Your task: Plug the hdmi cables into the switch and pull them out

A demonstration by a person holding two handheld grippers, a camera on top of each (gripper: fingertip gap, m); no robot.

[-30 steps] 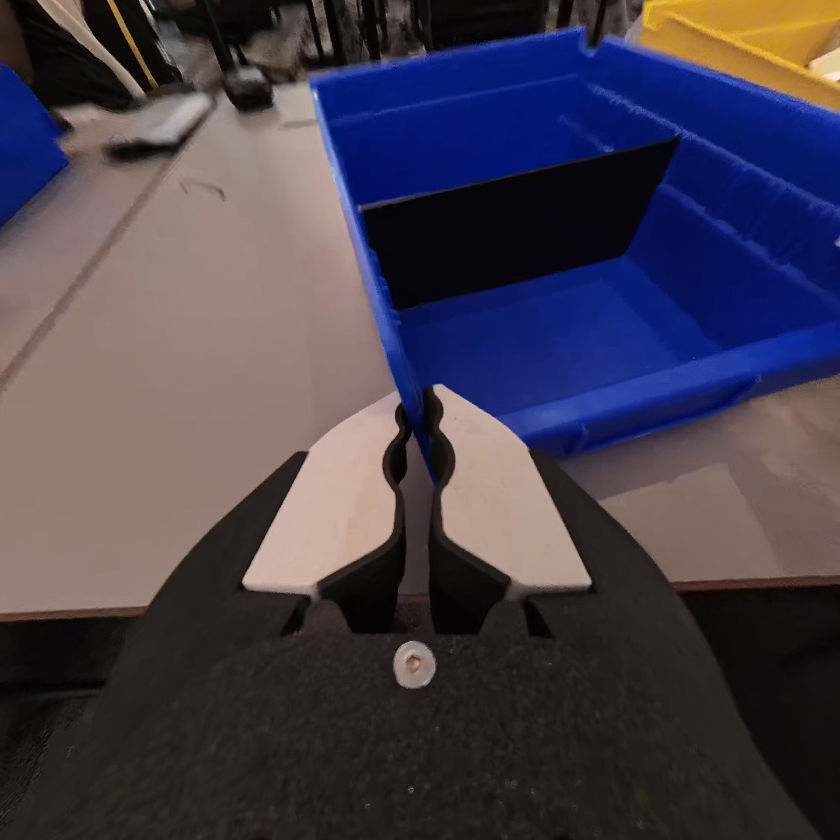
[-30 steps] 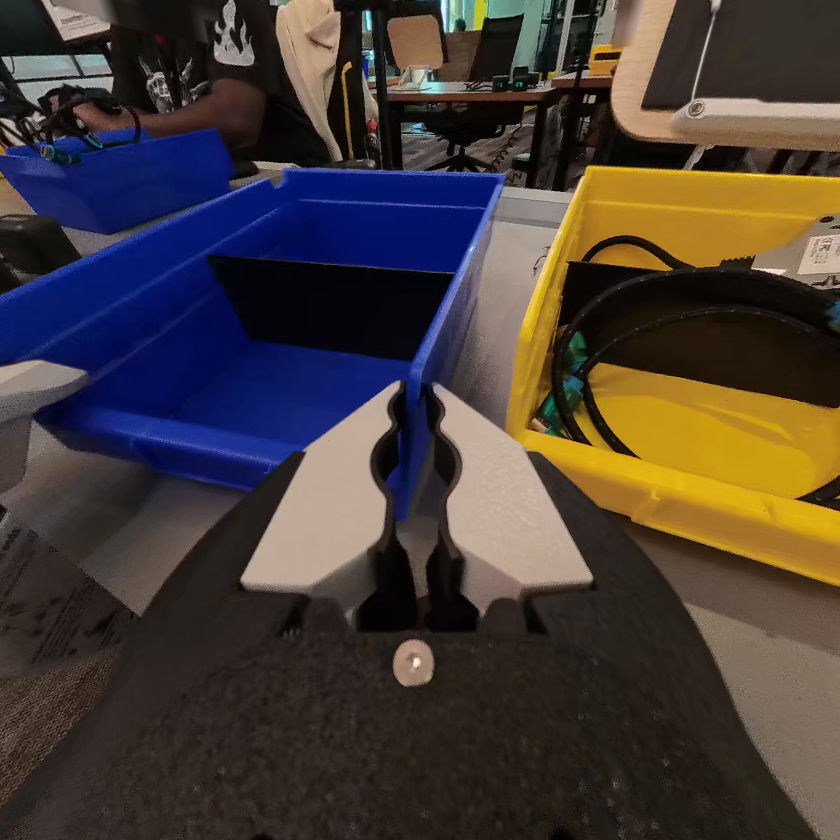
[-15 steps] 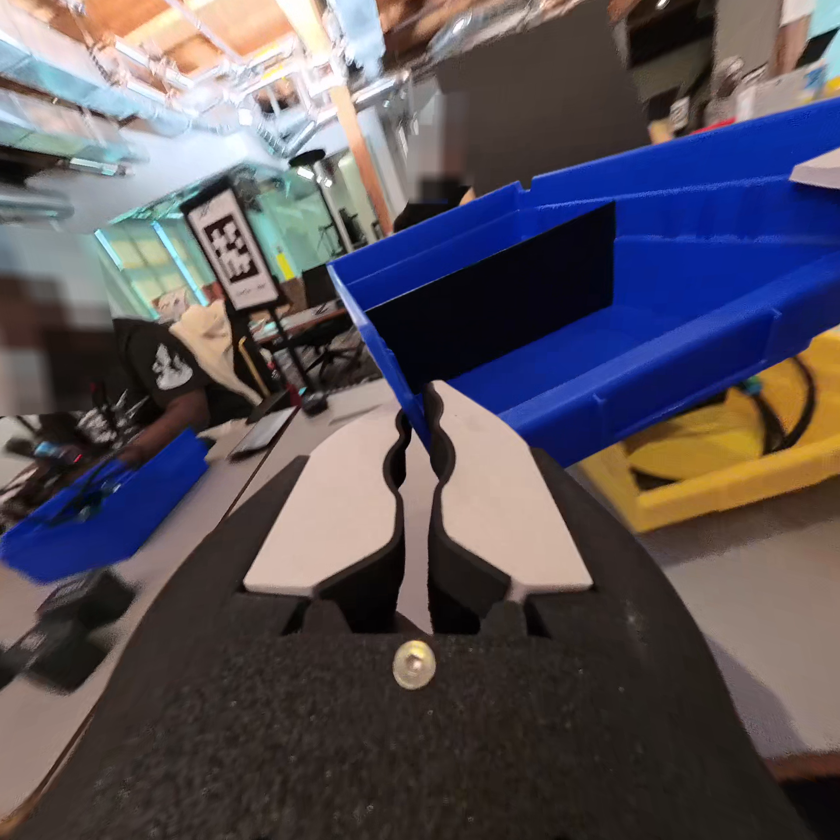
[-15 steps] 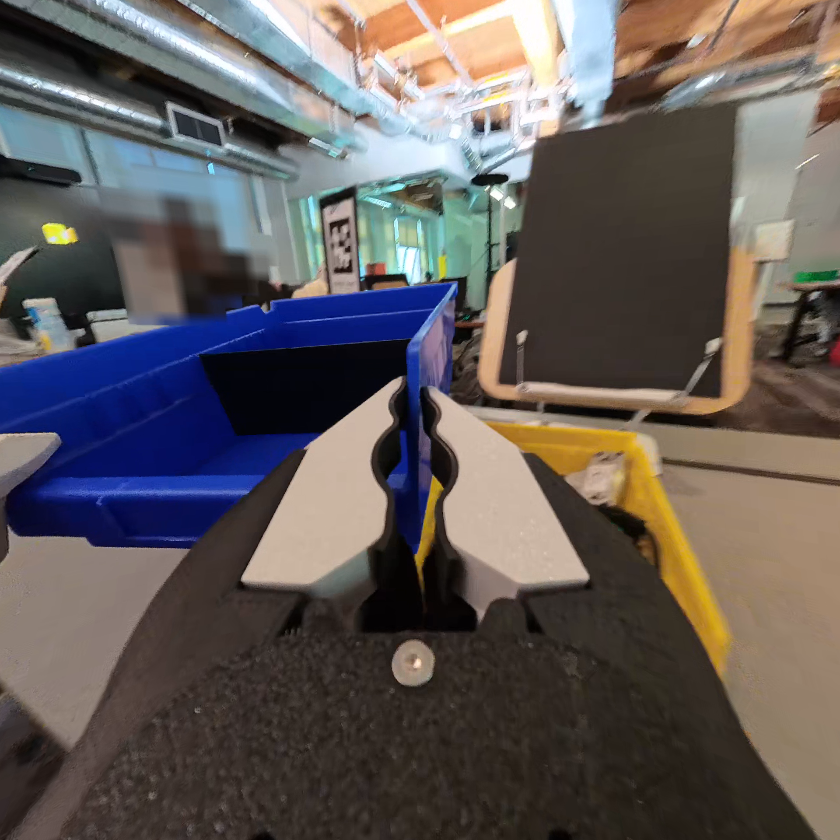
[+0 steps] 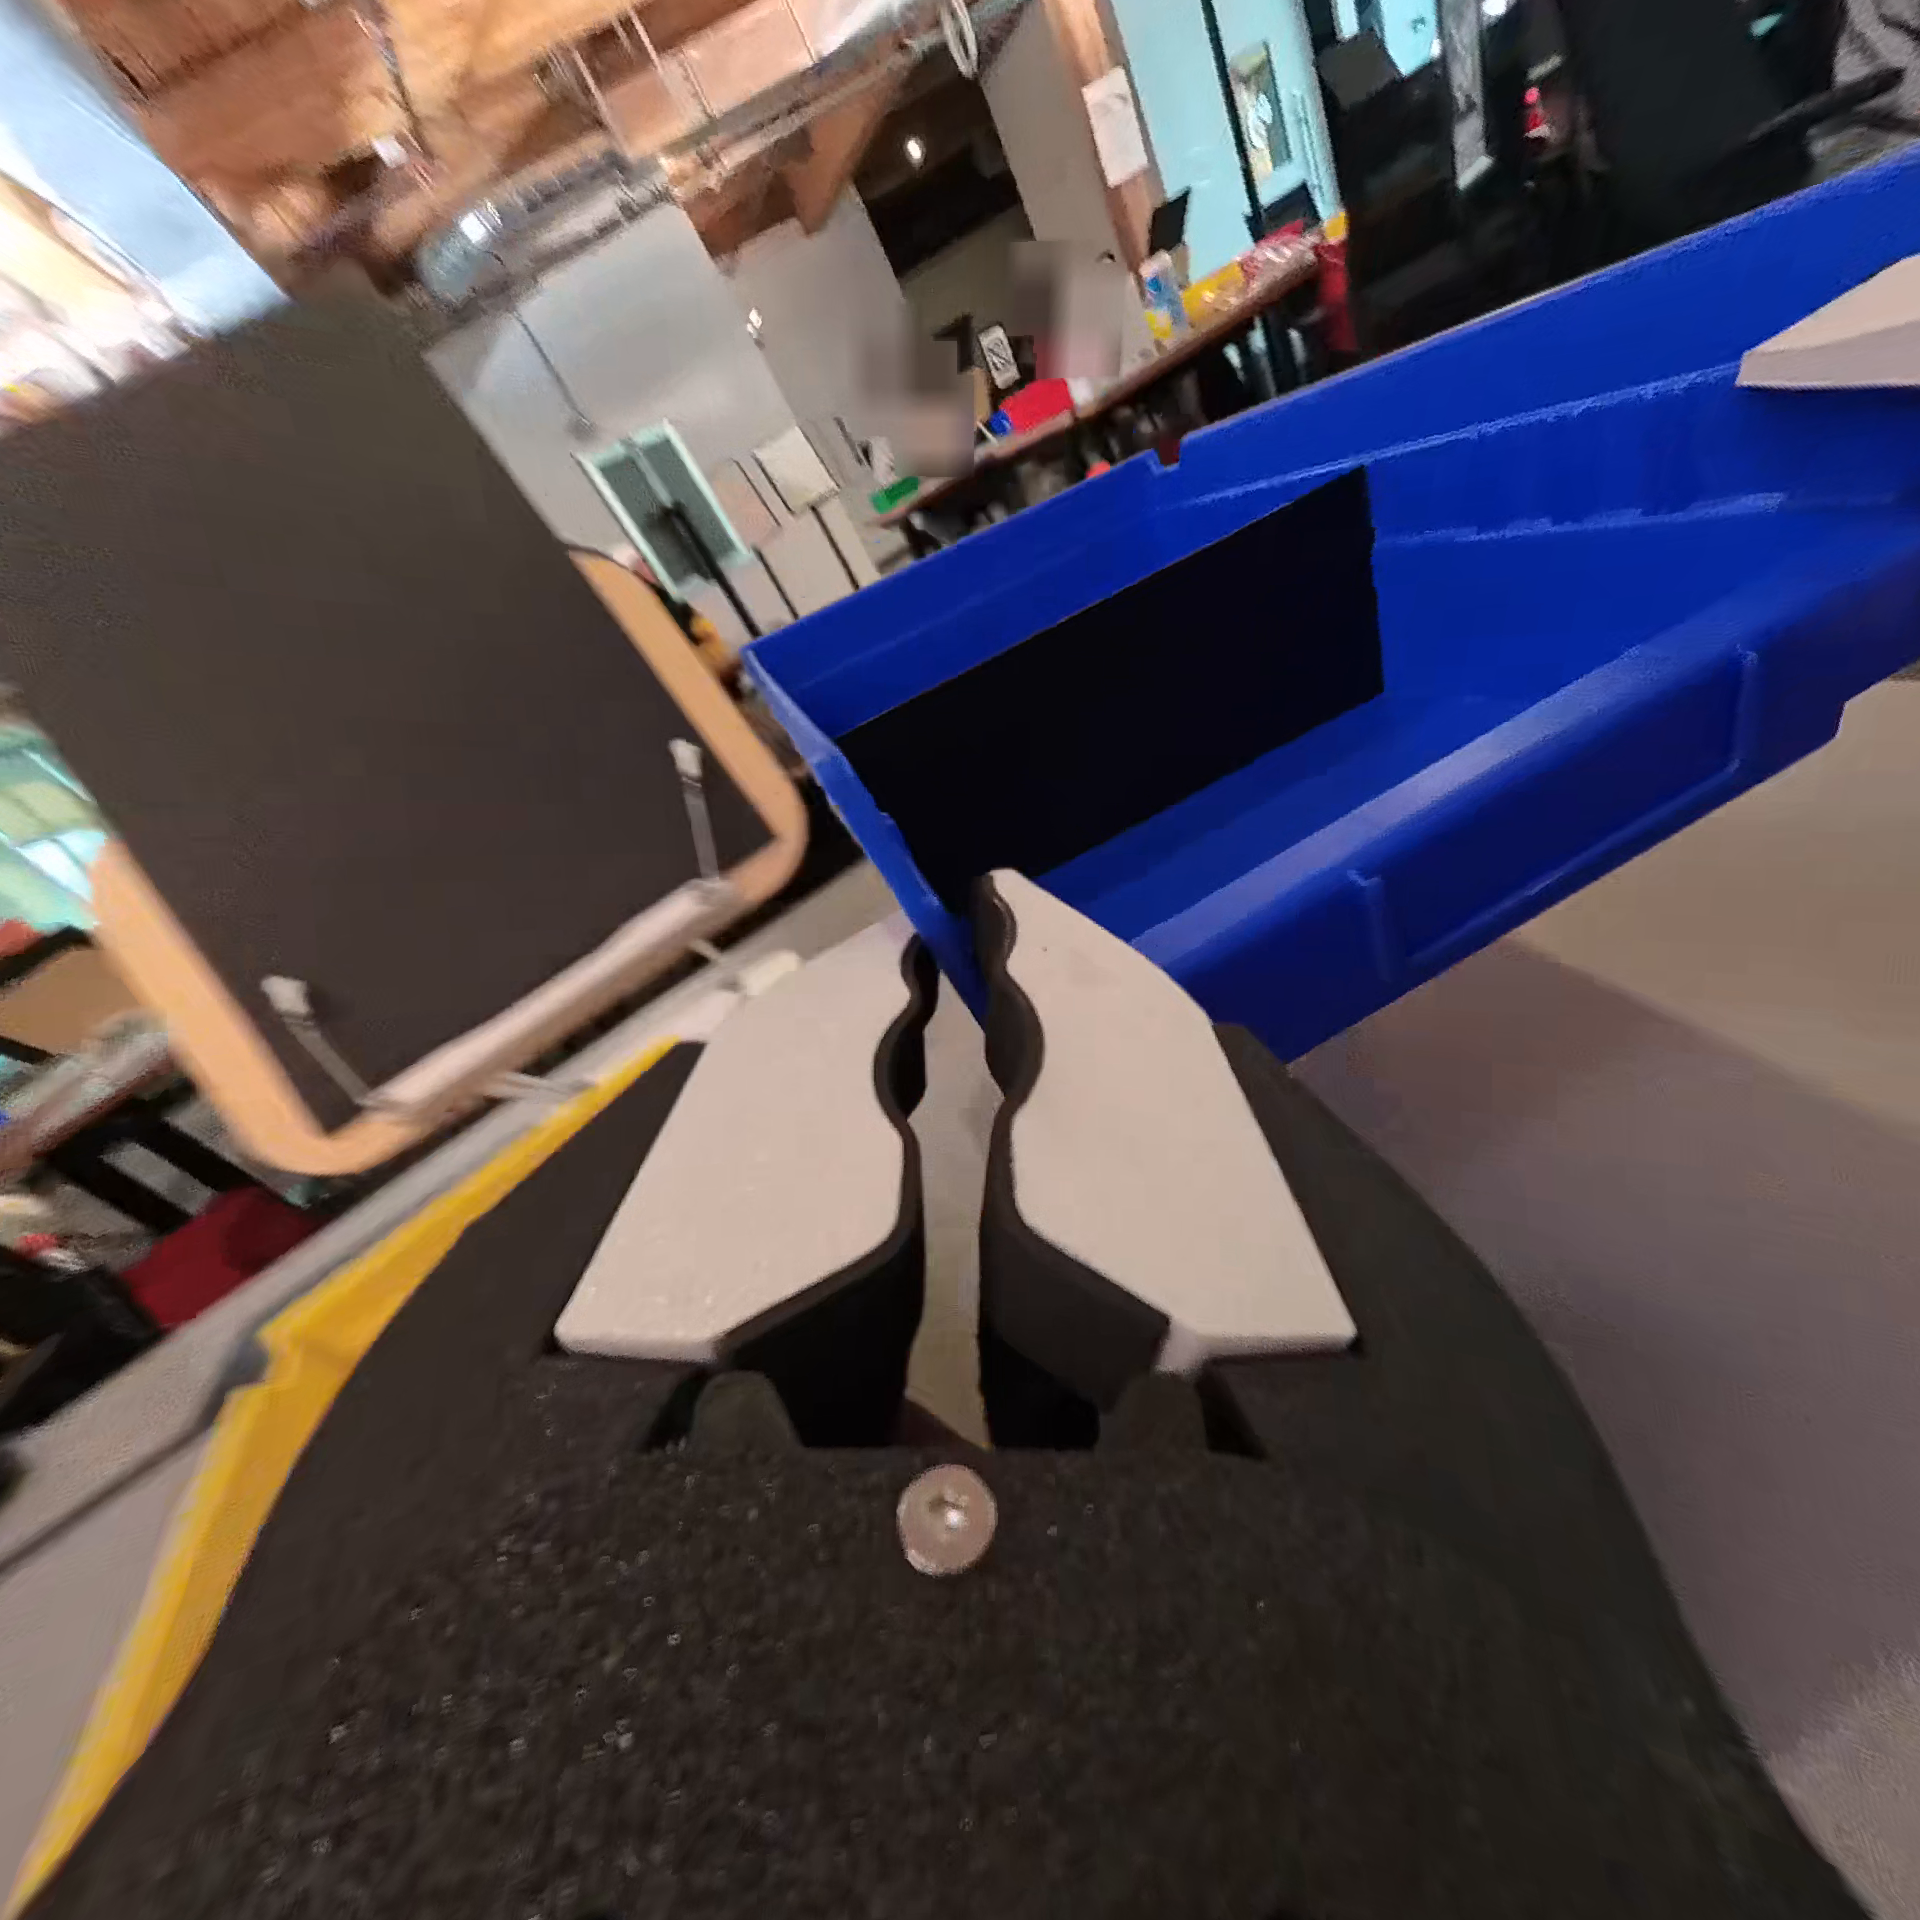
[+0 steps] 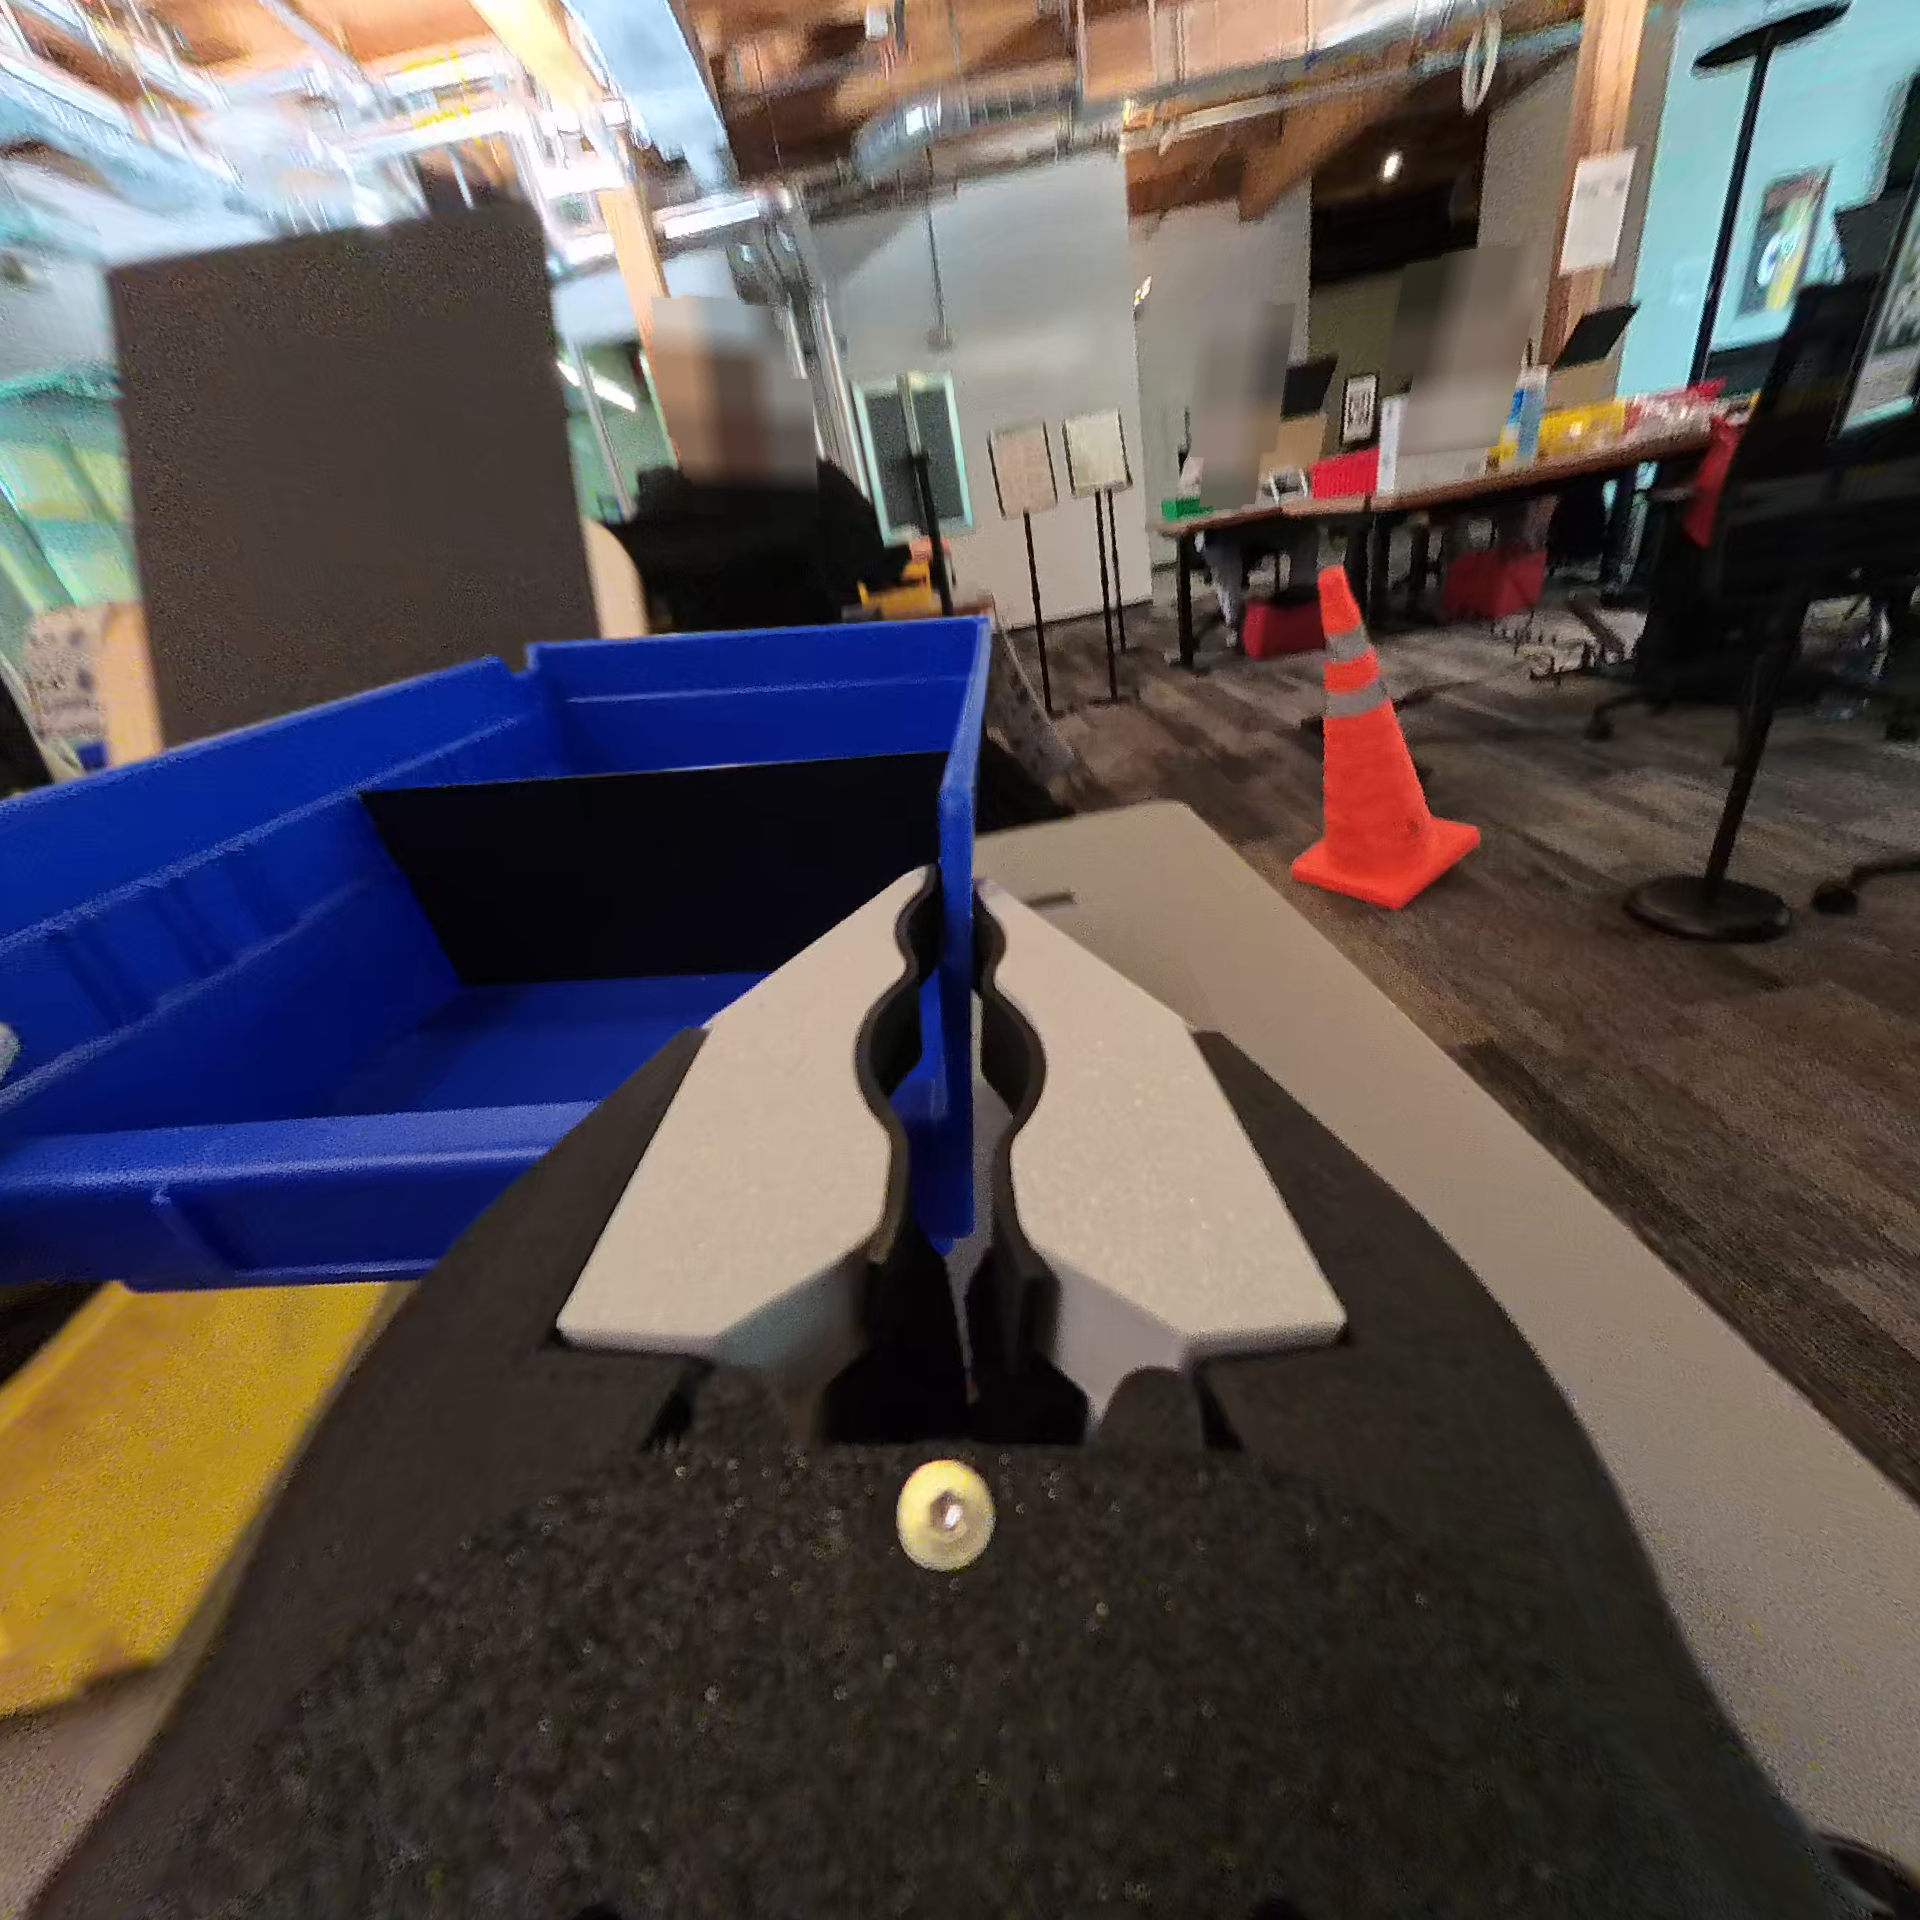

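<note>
Blue bin (image 6: 312,997) is lifted clear of the table (image 6: 1299,1039), L gripper (image 5: 961,914) and R gripper (image 6: 956,894) each pinched on a side wall. I'd keep both level & set down flat. No cables or switch visible; yellow bin (image 6: 125,1455) underneath.

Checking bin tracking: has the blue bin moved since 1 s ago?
Yes. The blue bin has been lifted off the table and carried right, over the yellow bin, each hand-held gripper clamped on a side wall.
</note>
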